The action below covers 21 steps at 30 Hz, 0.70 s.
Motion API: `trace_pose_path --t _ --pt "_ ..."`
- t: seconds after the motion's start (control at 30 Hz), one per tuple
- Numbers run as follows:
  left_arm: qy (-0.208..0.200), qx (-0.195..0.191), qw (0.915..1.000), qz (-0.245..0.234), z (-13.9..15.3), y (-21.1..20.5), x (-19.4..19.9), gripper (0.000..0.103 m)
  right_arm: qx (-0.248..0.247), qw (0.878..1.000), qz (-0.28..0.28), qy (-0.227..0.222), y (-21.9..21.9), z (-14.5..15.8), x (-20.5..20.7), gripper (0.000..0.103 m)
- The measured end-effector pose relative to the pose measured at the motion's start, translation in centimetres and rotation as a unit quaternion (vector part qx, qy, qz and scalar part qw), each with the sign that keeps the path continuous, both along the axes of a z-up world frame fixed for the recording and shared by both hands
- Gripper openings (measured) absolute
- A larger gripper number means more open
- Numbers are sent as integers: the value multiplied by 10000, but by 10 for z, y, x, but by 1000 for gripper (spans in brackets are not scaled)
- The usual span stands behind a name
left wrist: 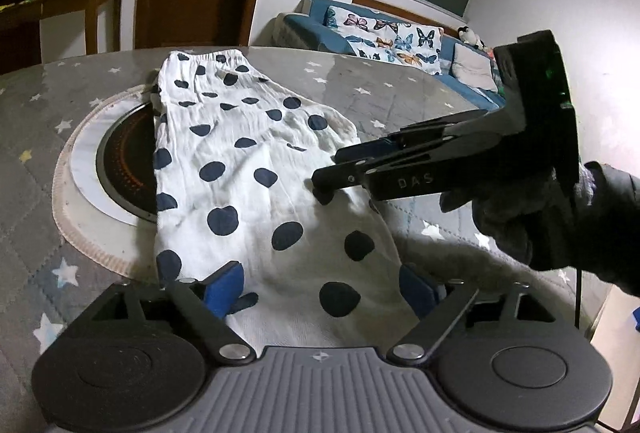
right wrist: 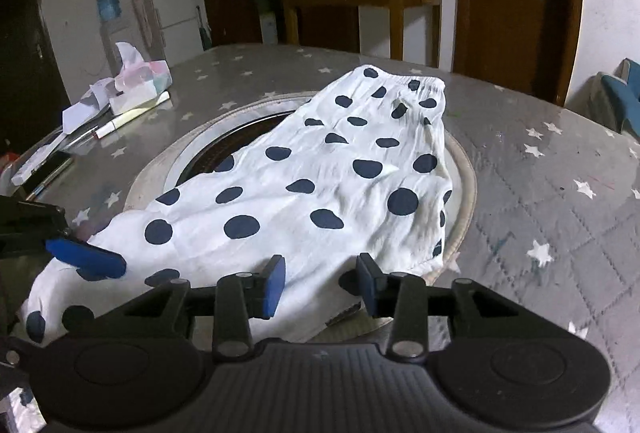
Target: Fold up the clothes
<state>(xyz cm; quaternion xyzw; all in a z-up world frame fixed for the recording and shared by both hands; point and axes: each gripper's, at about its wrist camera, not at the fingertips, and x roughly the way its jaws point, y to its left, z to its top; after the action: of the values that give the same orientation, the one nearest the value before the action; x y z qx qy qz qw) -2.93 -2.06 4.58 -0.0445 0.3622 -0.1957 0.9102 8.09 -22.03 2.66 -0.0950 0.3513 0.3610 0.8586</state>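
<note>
A white garment with dark blue polka dots (left wrist: 248, 169) lies on the grey star-patterned table, its elastic waistband at the far end; it also shows in the right wrist view (right wrist: 320, 185). My left gripper (left wrist: 322, 287) is open, its blue pads on either side of the near end of the cloth. My right gripper (right wrist: 320, 283) is open over the near edge of the garment. In the left wrist view the right gripper (left wrist: 332, 177) comes in from the right, its tip on the cloth. The left gripper's blue pad (right wrist: 86, 257) shows at the left of the right wrist view.
The garment partly covers a round black hob (left wrist: 128, 161) with a white ring set in the table (left wrist: 32, 137). A tissue box (right wrist: 140, 85), papers and pens lie at the far left of the table. A wooden side table (right wrist: 360, 1), door and blue sofa (left wrist: 384, 37) stand beyond.
</note>
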Motion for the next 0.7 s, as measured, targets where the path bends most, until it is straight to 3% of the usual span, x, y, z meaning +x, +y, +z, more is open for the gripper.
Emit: trace_pose_path --t 0.23,0.47,0.7 --pt "-217 -126 9997 83 8 6 -1 95 23 9995 -276 -144 11 22 35 39" --pt "-47 -236 9997 7 -7 8 0 96 -171 9979 -605 142 22 -7 75 38" --pt "-128 -232 9996 -109 -10 4 -6 101 -145 9987 -471 96 43 2 85 38"
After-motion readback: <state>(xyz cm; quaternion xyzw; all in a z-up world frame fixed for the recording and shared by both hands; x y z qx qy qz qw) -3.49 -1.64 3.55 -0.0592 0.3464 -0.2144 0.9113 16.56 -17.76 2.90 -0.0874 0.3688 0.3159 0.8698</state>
